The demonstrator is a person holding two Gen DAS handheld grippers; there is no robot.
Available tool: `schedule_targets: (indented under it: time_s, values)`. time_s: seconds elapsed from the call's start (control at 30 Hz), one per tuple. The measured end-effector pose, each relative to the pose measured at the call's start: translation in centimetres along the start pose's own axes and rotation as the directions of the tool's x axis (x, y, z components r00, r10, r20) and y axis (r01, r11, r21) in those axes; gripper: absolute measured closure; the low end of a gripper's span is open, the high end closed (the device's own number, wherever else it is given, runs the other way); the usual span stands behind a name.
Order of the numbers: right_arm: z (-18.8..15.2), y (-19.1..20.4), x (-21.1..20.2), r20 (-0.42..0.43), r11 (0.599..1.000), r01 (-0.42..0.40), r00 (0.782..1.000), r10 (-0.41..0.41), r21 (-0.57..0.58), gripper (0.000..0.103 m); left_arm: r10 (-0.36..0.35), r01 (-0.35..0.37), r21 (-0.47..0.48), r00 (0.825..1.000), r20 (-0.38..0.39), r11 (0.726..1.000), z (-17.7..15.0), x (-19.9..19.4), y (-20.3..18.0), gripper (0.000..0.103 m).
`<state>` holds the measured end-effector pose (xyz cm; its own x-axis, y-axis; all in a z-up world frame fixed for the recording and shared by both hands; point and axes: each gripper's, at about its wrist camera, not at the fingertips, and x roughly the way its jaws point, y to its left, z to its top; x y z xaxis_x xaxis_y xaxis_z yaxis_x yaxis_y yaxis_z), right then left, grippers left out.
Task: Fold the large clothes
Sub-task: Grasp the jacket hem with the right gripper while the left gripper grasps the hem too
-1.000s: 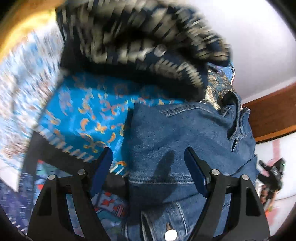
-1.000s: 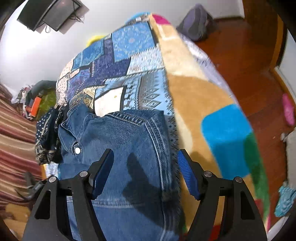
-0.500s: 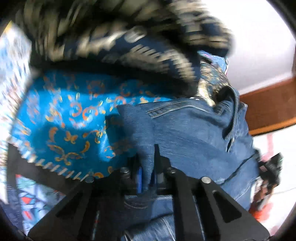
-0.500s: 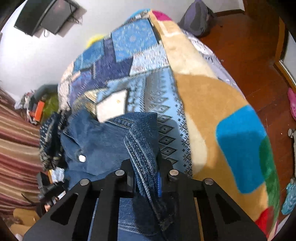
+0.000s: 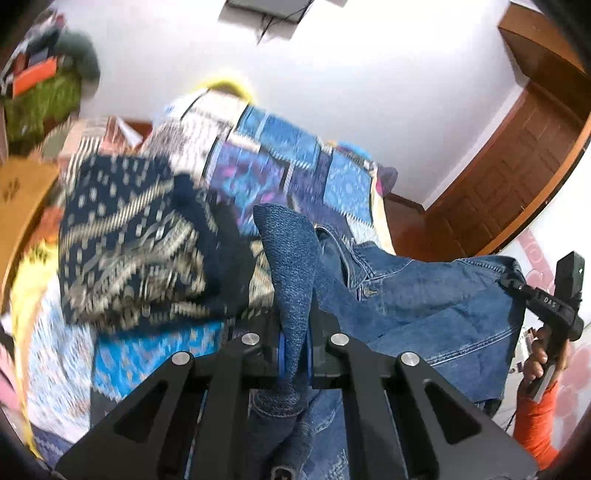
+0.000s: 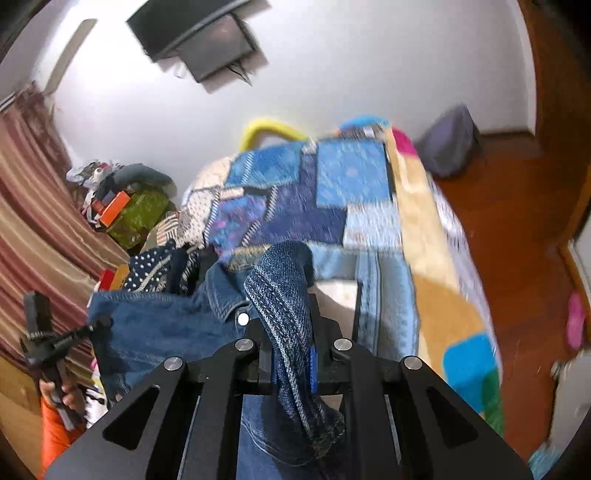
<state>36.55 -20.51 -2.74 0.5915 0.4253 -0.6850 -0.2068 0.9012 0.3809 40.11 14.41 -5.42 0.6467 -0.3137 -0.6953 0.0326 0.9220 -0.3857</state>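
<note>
Both claws are clenched on denim. Left gripper [image 5: 295, 360] has its jaws pinched tight on a fold of the jacket [image 5: 436, 306], and a peak of blue cloth stands up out of the jaws. Right gripper [image 6: 293, 363] pinches another fold in the same way, a seamed edge with pale stitching looping up over the jaws and hanging down in front of them.

Between the two grips the jacket hangs stretched, lifted off the bed [image 6: 424, 295]. In the left view its collar and a button show just right of the held peak, and the far edge of the denim ends at the right gripper, which a hand [image 5: 537, 360] with an orange sleeve [image 5: 533, 428] holds. In the right view the collar and a white button [image 6: 242, 318] sit just left of the held fold, and the denim runs left to the other gripper, gripped by a hand [image 6: 61, 393] near the frame's edge.

Beside the jacket, on its left in both views, lies a dark garment [image 5: 136, 243] with pale dots and stripes. Under and behind everything is the patchwork quilt [image 6: 314, 199] in blues and purples, blurred. Further out are a white wall, a dark screen [image 6: 199, 33] mounted high on it, striped curtains [image 6: 33, 229] at the left of the right view, and a wooden floor [image 6: 517, 229] at the right.
</note>
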Motion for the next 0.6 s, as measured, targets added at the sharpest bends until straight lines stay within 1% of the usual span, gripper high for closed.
schedule_targets:
  time_s: [0.07, 0.13, 0.17, 0.3, 0.4, 0.47, 0.5, 0.57, 0.6]
  values:
    - [0.9, 0.5, 0.2, 0.019, 1.0, 0.015, 1.0, -0.015, -0.026, 0.093, 0.025, -0.025, 0.014, 1.0, 0.015, 1.0, 0.8, 0.5, 0.1, 0.096]
    - [1.5, 0.3, 1.2, 0.022, 0.999, 0.042, 0.999, -0.041, -0.034, 0.093, 0.06, -0.06, 0.016, 0.998, 0.014, 0.998, 1.3, 2.1, 0.7, 0.096]
    - [1.7, -0.2, 2.0, 0.016, 0.998, 0.053, 0.998, -0.053, -0.03, 0.093, 0.089, -0.089, 0.022, 0.996, 0.01, 0.996, 1.5, 3.1, 1.2, 0.096]
    - [1.8, -2.7, 5.6, -0.024, 0.994, 0.108, 0.994, -0.108, 0.003, 0.093, 0.186, -0.185, 0.035, 0.982, -0.024, 0.982, 1.6, 7.1, 3.6, 0.096]
    - [1.4, -5.5, 9.2, -0.089, 0.987, 0.156, 0.984, -0.153, 0.032, 0.093, 0.251, -0.249, 0.039, 0.967, -0.045, 0.968, 1.3, 9.6, 5.9, 0.096]
    - [0.9, -7.2, 10.8, -0.119, 0.981, 0.191, 0.975, -0.186, 0.032, 0.093, 0.257, -0.256, 0.018, 0.965, -0.059, 0.966, 1.1, 10.8, 7.3, 0.096]
    - [0.6, -8.0, 11.5, -0.133, 0.978, 0.203, 0.971, -0.197, 0.036, 0.093, 0.244, -0.244, -0.002, 0.967, -0.068, 0.97, 1.1, 11.3, 8.1, 0.096]
    - [-0.1, -9.7, 12.9, -0.165, 0.976, 0.21, 0.966, -0.198, 0.058, 0.093, 0.236, -0.238, -0.017, 0.969, -0.075, 0.971, 1.1, 12.2, 9.0, 0.095]
    - [-0.4, -10.4, 13.5, -0.179, 0.975, 0.212, 0.964, -0.197, 0.069, 0.093, 0.243, -0.245, -0.016, 0.967, -0.074, 0.969, 1.0, 12.6, 9.2, 0.094]
